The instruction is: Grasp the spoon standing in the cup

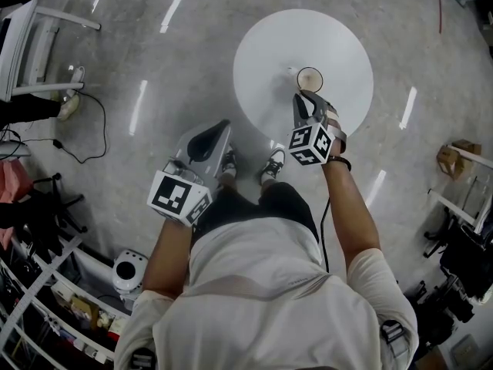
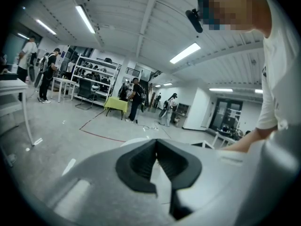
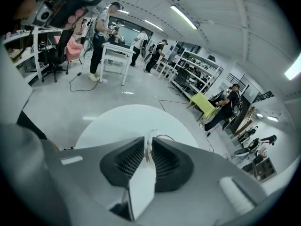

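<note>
On the round white table (image 1: 262,52) stands a cup (image 1: 310,79) with a dark inside. My right gripper (image 1: 300,97) reaches in from the near side, its tips just short of the cup's rim. In the right gripper view the pale, thin spoon handle (image 3: 151,138) stands upright between the pads, and the right gripper (image 3: 148,146) is shut on it. Just behind the jaws a thin arc of the cup rim (image 3: 165,138) shows. My left gripper (image 1: 218,133) hangs over the floor, left of the table and off it. In its own view the left gripper (image 2: 156,155) is shut with nothing in it.
The table (image 3: 122,121) stands alone on a glossy grey floor. The person's shoes (image 1: 275,163) are at its near edge. A white desk (image 1: 31,52) and a cable are at the left, shelving at lower left, and chairs and boxes at the right.
</note>
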Demonstrator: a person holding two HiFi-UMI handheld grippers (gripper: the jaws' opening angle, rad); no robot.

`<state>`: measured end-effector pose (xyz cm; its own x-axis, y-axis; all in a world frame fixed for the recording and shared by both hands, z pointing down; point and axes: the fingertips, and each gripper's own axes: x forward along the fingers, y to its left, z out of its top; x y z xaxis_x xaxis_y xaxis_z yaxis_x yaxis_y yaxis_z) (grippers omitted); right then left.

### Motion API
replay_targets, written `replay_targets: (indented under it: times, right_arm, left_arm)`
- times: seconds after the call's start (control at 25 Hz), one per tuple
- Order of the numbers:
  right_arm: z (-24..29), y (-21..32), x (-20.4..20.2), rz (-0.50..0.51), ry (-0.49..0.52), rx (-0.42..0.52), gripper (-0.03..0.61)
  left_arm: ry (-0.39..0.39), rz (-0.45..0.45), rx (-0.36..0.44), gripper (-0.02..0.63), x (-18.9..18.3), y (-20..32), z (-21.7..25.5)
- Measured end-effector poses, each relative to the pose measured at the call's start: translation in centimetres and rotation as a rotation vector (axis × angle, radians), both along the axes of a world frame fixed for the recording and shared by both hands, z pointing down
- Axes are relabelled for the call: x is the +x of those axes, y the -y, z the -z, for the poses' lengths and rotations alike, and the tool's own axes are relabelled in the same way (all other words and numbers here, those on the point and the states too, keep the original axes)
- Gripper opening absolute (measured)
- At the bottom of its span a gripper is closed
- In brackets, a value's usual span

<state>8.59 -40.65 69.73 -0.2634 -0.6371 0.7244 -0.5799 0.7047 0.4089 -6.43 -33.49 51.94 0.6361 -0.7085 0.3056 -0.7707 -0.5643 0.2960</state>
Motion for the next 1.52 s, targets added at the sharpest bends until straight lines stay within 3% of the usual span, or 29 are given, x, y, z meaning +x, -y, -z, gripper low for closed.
replay_targets:
  times: [0.24,0.68,1.04,1.32,1.52]
  right_arm:
    - [0.2,-0.1,0.4,-0.019,-0.005,0.012,0.012]
    - [4.2,0.0,1.0,-0.078,0.076,0.09,0.008]
    - [12.1,-2.1,2.2,-0.179,0.279,0.122,0.008]
    - [21.1,-5.5,4.3,-0.308,0.654,0.108,0.008]
    - [27.3,-8.5,6.8,-0.37,0.811,0.161,0.008]
  left_arm:
    - [-0.009,-0.009,-0.001,0.0,-0.1,-0.5,0.1]
    - [-0.021,-0.012,0.018,0.0,-0.4,-1.0,1.2]
    - [-0.034,-0.037,0.061,0.0,0.4,-1.3,3.9]
    - [-0.05,-0.083,0.121,0.0,2.4,-1.5,8.2]
    - [-0.082,-0.12,0.158,0.0,3.4,-2.4,11.6]
